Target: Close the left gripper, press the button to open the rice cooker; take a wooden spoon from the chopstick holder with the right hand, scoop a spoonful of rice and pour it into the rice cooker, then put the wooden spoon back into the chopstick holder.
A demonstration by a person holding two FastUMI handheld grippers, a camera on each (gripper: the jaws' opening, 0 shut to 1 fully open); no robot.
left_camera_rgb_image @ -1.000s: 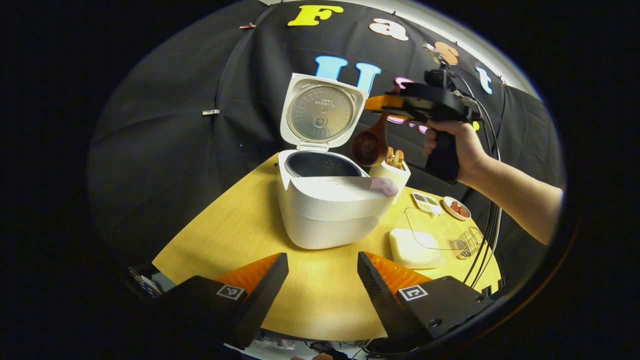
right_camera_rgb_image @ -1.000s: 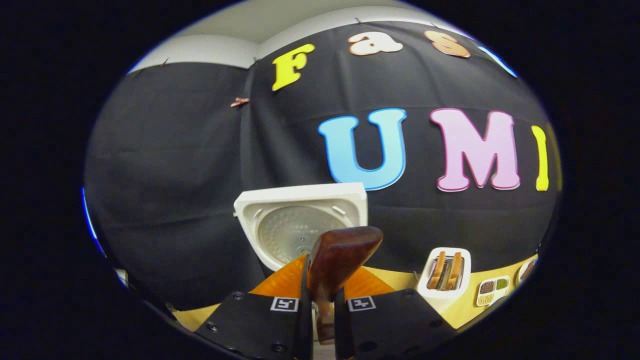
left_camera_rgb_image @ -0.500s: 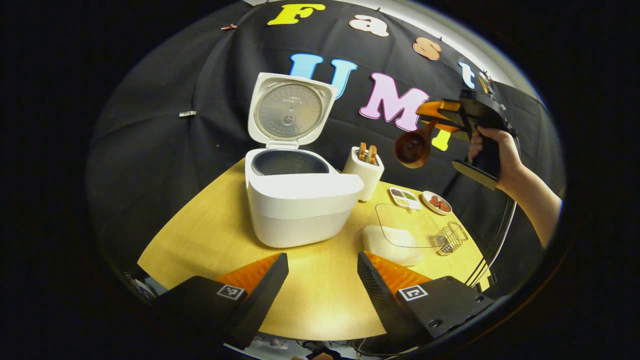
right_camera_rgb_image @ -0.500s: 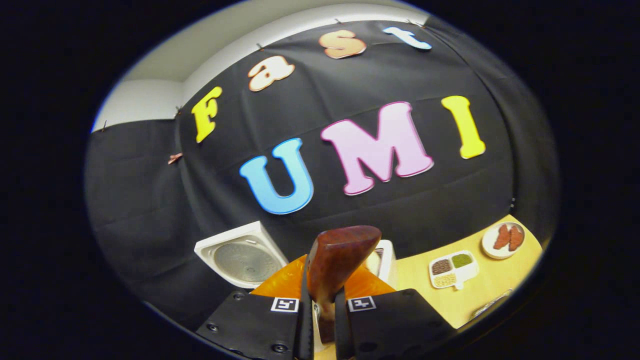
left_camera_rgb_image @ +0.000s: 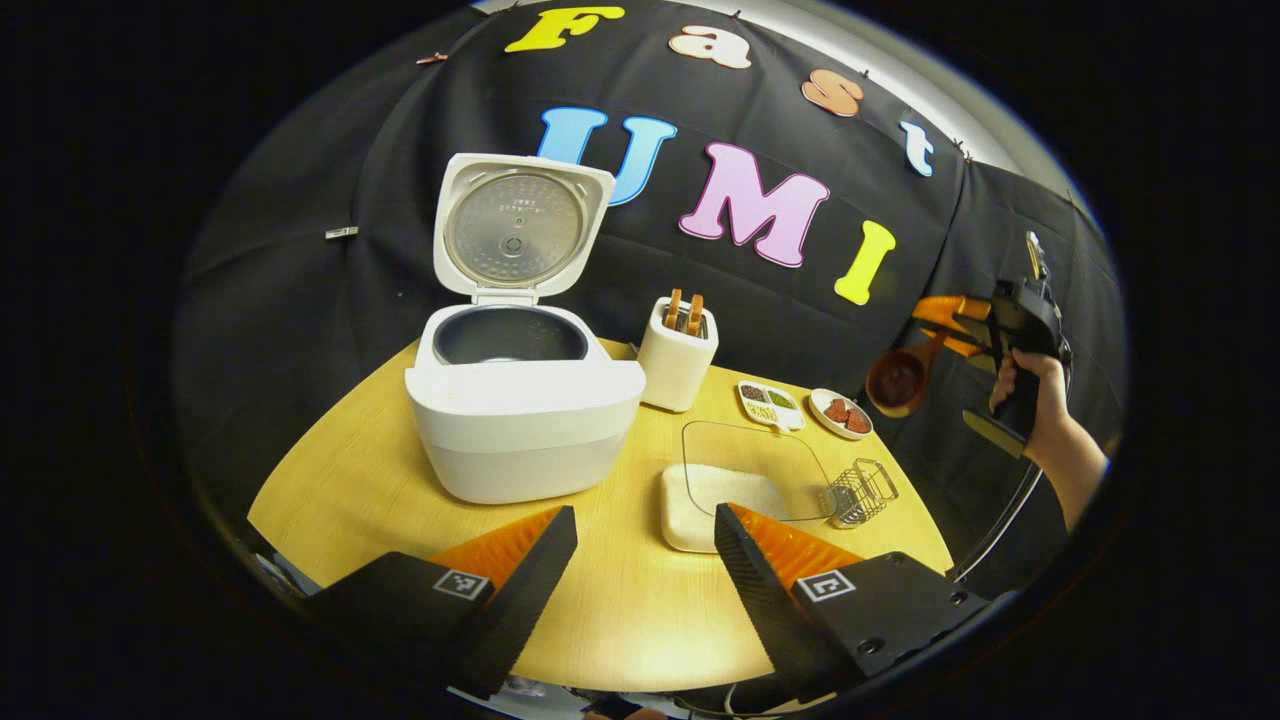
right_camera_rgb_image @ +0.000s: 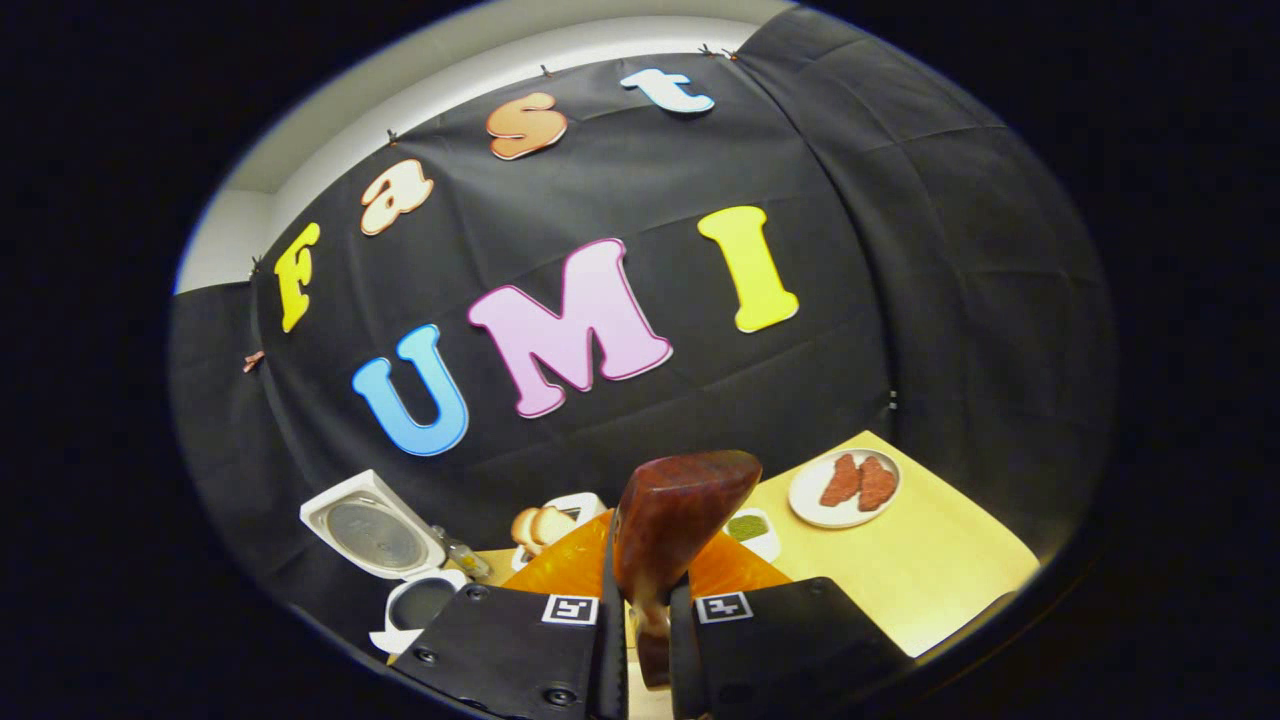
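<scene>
Wooden spoon point(right_camera_rgb_image: 665, 530) clamped between right tongs point(right_camera_rgb_image: 640, 640)

Hidden, cropped or too small to make out

In the right gripper view, the wooden spoon point(right_camera_rgb_image: 672, 530) has its handle buried between the right gripper point(right_camera_rgb_image: 640, 640) fingers, its end out of sight, and the rice cooker point(right_camera_rgb_image: 415, 600) is cut off low at the left behind that gripper. In the left gripper view, the contents of the small divided dish point(left_camera_rgb_image: 768, 403) are too tiny to identify, the rice cooker's pot interior is in shadow, and the counter point(left_camera_rgb_image: 640, 620) loses its near edge behind the left gripper point(left_camera_rgb_image: 645, 570).
</scene>
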